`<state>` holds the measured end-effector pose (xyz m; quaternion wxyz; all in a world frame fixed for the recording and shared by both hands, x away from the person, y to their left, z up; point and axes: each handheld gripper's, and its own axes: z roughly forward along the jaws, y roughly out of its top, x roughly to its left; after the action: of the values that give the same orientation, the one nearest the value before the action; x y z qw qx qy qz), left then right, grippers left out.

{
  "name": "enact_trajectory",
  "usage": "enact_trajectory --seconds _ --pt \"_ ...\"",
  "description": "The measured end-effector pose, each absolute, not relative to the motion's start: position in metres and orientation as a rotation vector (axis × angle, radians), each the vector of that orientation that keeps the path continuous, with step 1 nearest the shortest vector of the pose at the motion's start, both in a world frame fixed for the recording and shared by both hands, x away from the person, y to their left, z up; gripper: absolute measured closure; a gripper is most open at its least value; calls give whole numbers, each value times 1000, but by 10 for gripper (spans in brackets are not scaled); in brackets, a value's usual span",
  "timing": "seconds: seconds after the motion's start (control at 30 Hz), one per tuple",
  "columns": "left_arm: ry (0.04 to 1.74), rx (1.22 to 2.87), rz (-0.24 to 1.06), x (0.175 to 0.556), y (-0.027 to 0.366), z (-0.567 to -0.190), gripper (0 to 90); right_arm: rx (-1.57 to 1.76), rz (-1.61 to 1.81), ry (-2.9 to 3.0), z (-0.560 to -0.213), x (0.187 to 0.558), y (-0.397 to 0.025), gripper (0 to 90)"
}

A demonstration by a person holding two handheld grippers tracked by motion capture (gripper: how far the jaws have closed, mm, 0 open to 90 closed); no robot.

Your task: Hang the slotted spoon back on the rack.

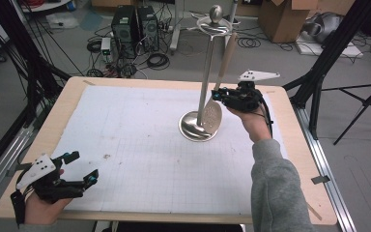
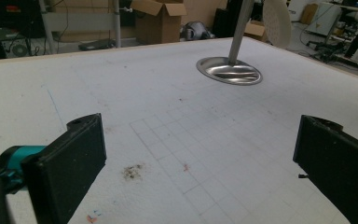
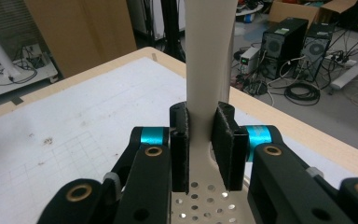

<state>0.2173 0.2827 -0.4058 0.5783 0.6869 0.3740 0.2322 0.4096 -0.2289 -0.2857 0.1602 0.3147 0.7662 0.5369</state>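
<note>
Gripping the neck of a pale perforated skimmer [image 1: 213,114] just above its holed disc, the right tongs [image 1: 221,94] closed flat on it from both sides, as seen in the right gripper view [image 3: 204,140]. Hanging by its long handle from the top ring of a metal stand [image 1: 206,72], disc down beside the pole and just over the stand's round base [image 1: 191,129]. Standing on the white gridded mat [image 1: 140,145] toward the far right of the surface [image 1: 72,92], with only a narrow strip of mat between the base and the right edge, where the holding hand [image 1: 254,122] sits. Reaching in from the right side, sleeve [image 1: 278,188] running back along that edge to the near corner.

Resting at the near left corner, the left tongs [image 1: 82,169] spread wide and holding nothing, pads [image 2: 72,161] well apart in the left gripper view with bare mat between them. Lying just ahead of those pads, a small dark smudge [image 2: 133,171] on the grid. Stretching from there to the stand, a broad open run of mat, free across the whole left half and middle. Beyond the far edge, floor with cables and computer towers [image 1: 135,24], cardboard boxes [image 1: 282,17] farther right.
</note>
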Motion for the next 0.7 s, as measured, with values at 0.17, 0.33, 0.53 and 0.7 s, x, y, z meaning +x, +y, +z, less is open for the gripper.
enact_trajectory --seconds 0.17,0.33,0.53,0.7 --pt "875 1609 541 218 282 -406 28 885 1542 2168 -284 406 -232 684" --pt "873 1606 541 219 281 -406 28 899 1539 2148 -282 401 -237 552" --pt "862 1596 543 222 278 -405 28 900 1556 2175 -287 393 -246 422" --pt "863 1594 535 227 278 -405 28 907 1567 2181 -294 387 -254 278"
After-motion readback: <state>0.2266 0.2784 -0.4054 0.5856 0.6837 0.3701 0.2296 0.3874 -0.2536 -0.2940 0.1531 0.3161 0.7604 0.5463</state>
